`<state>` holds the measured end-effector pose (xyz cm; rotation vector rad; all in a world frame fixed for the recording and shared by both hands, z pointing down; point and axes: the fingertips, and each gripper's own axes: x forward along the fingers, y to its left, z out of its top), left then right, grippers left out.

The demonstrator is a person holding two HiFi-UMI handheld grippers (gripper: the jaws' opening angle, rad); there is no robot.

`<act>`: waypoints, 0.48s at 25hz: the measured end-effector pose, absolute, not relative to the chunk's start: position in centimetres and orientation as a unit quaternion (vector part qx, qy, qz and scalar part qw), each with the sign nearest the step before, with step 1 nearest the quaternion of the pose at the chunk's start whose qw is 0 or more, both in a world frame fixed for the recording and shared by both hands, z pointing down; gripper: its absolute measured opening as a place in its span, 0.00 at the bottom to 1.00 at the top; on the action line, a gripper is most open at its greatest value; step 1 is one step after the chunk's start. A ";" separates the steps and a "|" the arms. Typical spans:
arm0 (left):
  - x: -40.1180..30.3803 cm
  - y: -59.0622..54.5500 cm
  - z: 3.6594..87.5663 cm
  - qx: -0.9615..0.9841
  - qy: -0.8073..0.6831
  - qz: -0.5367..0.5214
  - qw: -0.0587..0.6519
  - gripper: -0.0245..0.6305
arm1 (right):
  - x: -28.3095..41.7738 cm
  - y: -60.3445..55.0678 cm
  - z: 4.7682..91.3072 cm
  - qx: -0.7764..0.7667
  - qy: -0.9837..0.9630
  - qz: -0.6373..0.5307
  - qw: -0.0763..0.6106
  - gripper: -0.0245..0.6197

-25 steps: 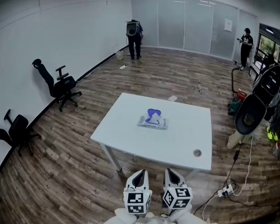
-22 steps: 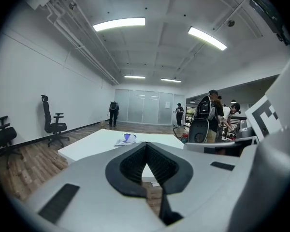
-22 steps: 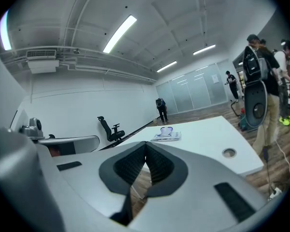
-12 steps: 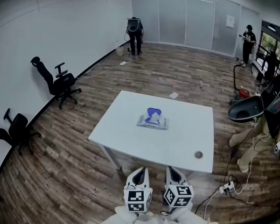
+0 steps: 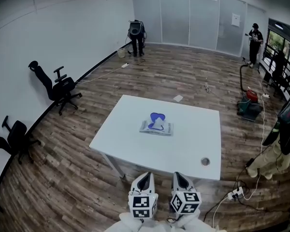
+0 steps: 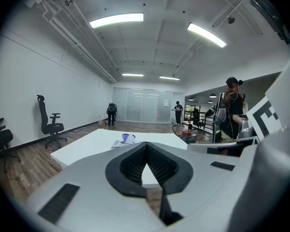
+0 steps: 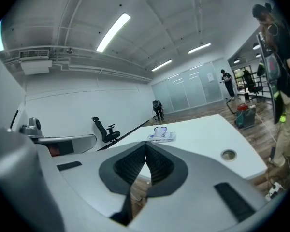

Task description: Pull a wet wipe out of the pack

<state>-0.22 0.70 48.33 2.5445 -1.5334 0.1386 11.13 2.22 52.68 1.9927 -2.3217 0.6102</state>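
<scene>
even ceiling strip lighting, soft shadows, strong fisheye edge distortion

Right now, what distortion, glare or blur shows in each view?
Head view: fisheye bows the walls; the table and wipe pack are evenly lit, sharp. Left gripper view: black round vignette, ceiling lights blown out. Right gripper view: horizon tilted, table edge curved.

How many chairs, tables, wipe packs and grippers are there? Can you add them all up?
office chairs: 2, far chair and near chair, both black
white table: 1
wet wipe pack: 1
grippers: 2, left gripper and right gripper
Total: 6
</scene>
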 end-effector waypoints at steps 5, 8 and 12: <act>0.2 -0.9 48.2 0.853 -0.513 0.042 0.081 0.03 | 11.7 0.9 52.6 0.642 -0.742 0.193 0.012 0.05; 0.4 -2.0 47.8 0.853 -0.514 0.037 0.081 0.03 | 11.7 -0.1 52.1 0.640 -0.744 0.189 0.014 0.05; 0.6 -3.6 47.6 0.855 -0.511 0.036 0.078 0.03 | 11.8 -1.9 51.8 0.640 -0.745 0.185 0.012 0.05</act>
